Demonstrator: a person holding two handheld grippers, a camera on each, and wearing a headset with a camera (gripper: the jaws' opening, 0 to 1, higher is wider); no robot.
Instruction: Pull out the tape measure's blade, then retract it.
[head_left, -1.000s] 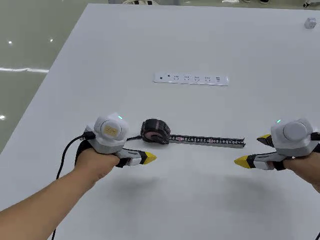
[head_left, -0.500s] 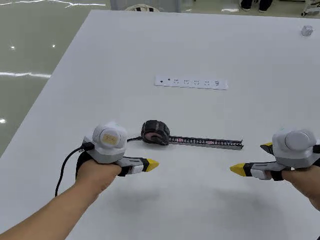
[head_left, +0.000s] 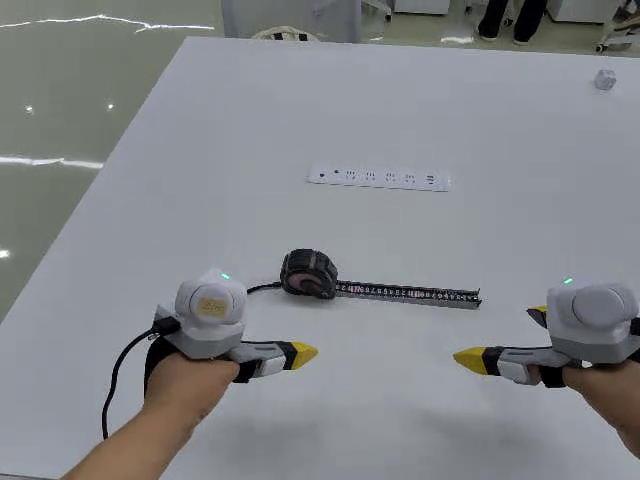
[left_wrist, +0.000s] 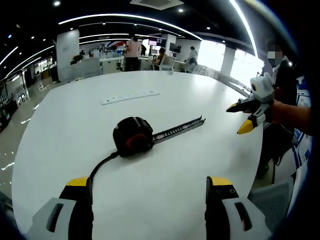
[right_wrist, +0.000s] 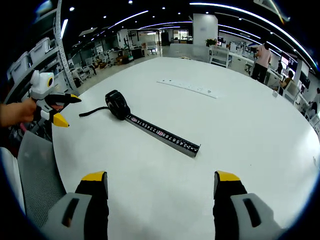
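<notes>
While the tape measure (head_left: 308, 274) lies on the white table (head_left: 400, 100) with its blade (head_left: 405, 294) drawn out, the left gripper (left_wrist: 149, 187) hovers near the case (head_left: 298, 268) and the right gripper (right_wrist: 162, 180) near the blade's tip, both with jaws apart, touching nothing.

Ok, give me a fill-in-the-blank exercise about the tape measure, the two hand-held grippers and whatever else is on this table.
1. The tape measure lies on the table with its blade pulled ____.
2. The left hand-held gripper and the right hand-held gripper touch nothing, and the jaws of both stand ____.
3. The power strip beyond the tape measure is ____ in colour.

Missing words: out; open; white.
</notes>
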